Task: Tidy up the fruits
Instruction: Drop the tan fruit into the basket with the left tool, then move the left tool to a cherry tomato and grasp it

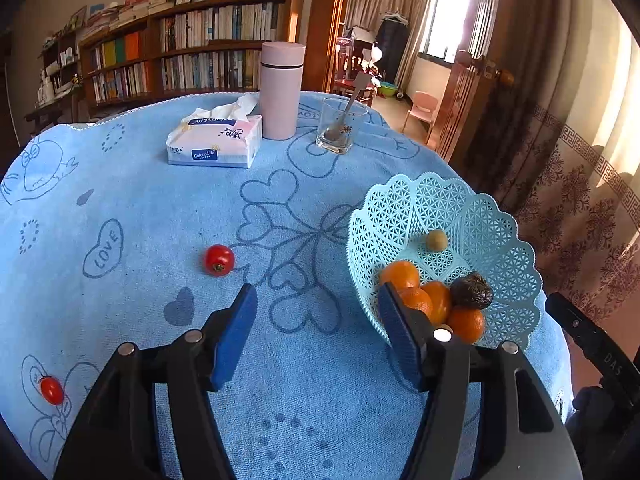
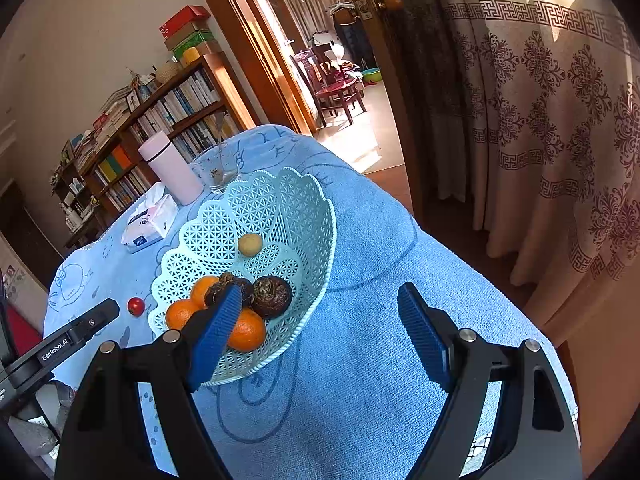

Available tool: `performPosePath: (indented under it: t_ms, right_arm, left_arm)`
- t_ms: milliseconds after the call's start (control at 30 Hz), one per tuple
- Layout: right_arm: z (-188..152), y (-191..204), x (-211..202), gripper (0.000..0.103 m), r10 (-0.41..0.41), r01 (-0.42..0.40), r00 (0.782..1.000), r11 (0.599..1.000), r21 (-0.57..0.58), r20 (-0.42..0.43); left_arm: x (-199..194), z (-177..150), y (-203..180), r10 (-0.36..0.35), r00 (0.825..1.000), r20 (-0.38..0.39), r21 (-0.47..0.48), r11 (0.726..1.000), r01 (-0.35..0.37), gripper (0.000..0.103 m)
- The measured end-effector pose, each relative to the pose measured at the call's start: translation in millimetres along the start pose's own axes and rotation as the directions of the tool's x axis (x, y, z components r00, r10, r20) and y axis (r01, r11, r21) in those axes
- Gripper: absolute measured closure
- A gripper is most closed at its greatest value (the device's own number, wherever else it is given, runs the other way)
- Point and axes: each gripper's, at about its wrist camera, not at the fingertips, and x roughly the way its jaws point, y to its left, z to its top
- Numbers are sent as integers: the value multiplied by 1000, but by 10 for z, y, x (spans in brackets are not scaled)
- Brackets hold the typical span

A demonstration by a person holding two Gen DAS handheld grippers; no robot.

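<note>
Oranges (image 1: 400, 275) already sit in my basket (image 1: 500, 216); two tomatoes (image 1: 219, 260) remain left of my left claw (image 1: 318, 308), both claws (image 2: 320, 312) spread apart, empty.

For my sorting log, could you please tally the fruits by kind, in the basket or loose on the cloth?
Oranges: 4
Dark brown wrinkled fruits: 2
Small tan round fruit: 1
Cherry tomatoes, loose on the cloth: 2
Total: 9

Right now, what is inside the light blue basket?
The basket holds oranges, two dark brown fruits and one small tan fruit. The gripper finger partly covers them.
</note>
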Motion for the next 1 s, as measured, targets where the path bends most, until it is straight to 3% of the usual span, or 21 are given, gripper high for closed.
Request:
performPosePath:
  t_ms: [400, 1000]
  right_arm:
    - [-46, 243, 20, 21, 9, -10, 1000, 999, -45, -15]
    - [-128, 766, 123, 21, 53, -59, 997, 988, -141, -49]
  left_arm:
    - [-80, -90, 264, 72, 997, 16, -27, 997, -72, 24]
    - [-247, -321, 908, 154, 988, 6, -133, 979, -152, 24]
